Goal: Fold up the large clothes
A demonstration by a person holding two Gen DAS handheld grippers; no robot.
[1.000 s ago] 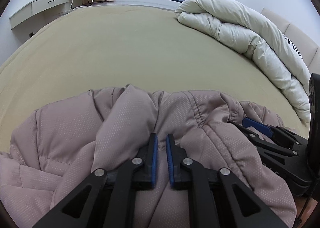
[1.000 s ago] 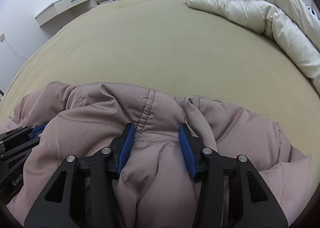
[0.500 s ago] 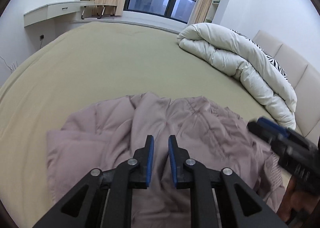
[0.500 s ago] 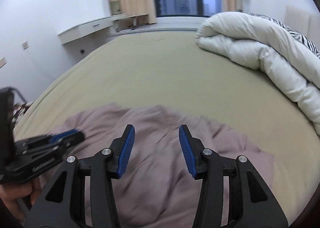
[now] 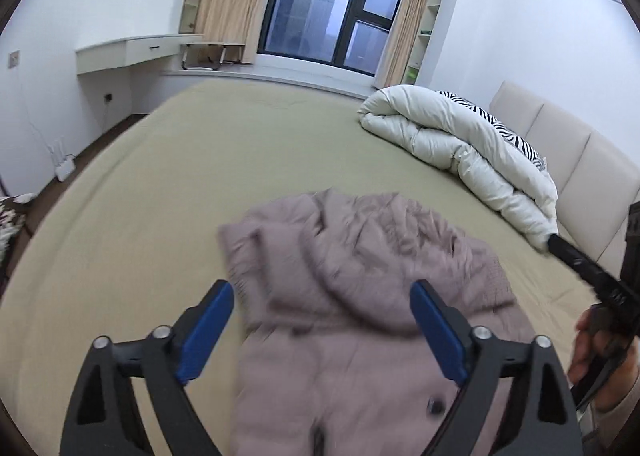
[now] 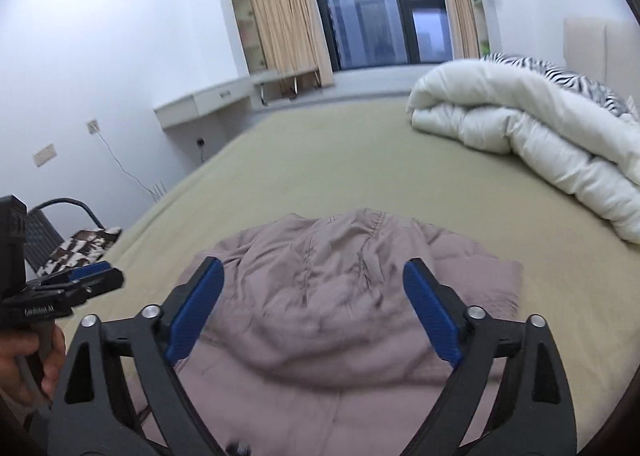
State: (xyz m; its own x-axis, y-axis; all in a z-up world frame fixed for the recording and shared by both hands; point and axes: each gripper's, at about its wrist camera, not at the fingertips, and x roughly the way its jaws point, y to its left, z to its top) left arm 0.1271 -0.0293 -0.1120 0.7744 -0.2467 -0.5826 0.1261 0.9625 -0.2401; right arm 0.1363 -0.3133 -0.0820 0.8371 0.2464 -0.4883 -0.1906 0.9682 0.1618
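A dusty-pink padded jacket (image 5: pixel 360 296) lies folded on the olive-green bed, hood towards the window; it also shows in the right wrist view (image 6: pixel 340 296). My left gripper (image 5: pixel 322 330) is open and empty, held above the jacket. My right gripper (image 6: pixel 316 310) is open and empty, also above it. The right gripper shows at the right edge of the left wrist view (image 5: pixel 588 276); the left gripper shows at the left edge of the right wrist view (image 6: pixel 76 284).
A rolled white duvet (image 5: pixel 460 152) with a zebra-print pillow lies along the right side by the beige headboard (image 5: pixel 560 144). A wall desk (image 5: pixel 132 52) and window are far. A chair (image 6: pixel 60 232) stands left of the bed. Bare sheet (image 6: pixel 360 160) stretches beyond the jacket.
Both grippers lifted up and back from the jacket. The left gripper, nearly shut on the fabric before, has opened wide; the jacket now lies free on the bed.
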